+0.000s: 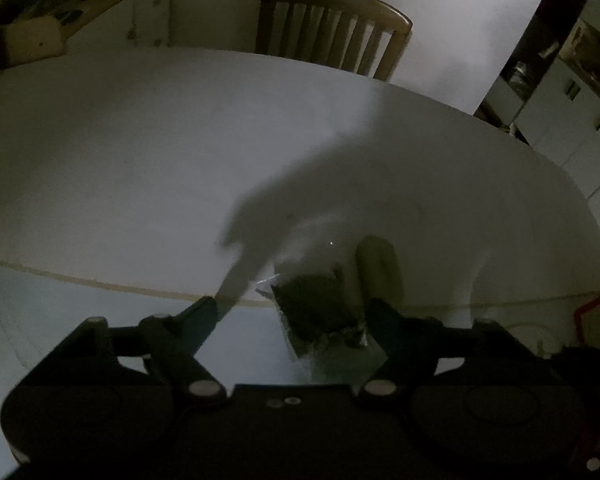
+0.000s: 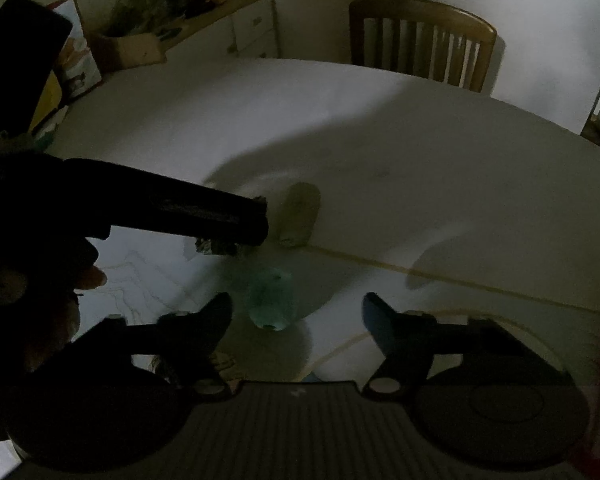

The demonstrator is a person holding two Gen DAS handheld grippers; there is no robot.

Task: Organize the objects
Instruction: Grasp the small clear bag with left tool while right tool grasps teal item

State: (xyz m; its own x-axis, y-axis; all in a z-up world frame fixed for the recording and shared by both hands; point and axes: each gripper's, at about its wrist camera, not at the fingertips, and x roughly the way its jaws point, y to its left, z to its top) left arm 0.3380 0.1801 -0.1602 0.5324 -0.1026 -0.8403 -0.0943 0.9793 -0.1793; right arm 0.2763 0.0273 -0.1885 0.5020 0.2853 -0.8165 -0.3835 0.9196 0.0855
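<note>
Left gripper (image 1: 296,312): jaws spread wide, just past the near table edge; a clear packet with dark contents (image 1: 320,312) sits between them, against the right-hand finger. Whether it is pinched or only resting there, I cannot tell.
Right gripper (image 2: 296,312): jaws spread and holding nothing, hovering low over the floor side of the table edge.
Task things: the packet at the near rim; a pale rounded cylinder (image 1: 378,268) lying on the table just beyond it; a bluish-green crumpled object (image 2: 270,300) below the rim, between the right jaws in view but probably lower down.
Table (image 1: 180,160): white, oval, bare across its whole middle and far side.
Risk: the packet overhangs or sits at the rim; a loose or one-sided touch could tip it to the floor. Its slick film may slip.
Risk: the two grippers work close together; the left one crosses the right wrist view and could knock the cylinder, which looks free to roll.
Light: dim and blurred, so contact is hard to judge.
Room: plenty inward; a chair (image 1: 332,28) stands at the far edge, clutter on the sideboard (image 2: 204,24) far left.
</note>
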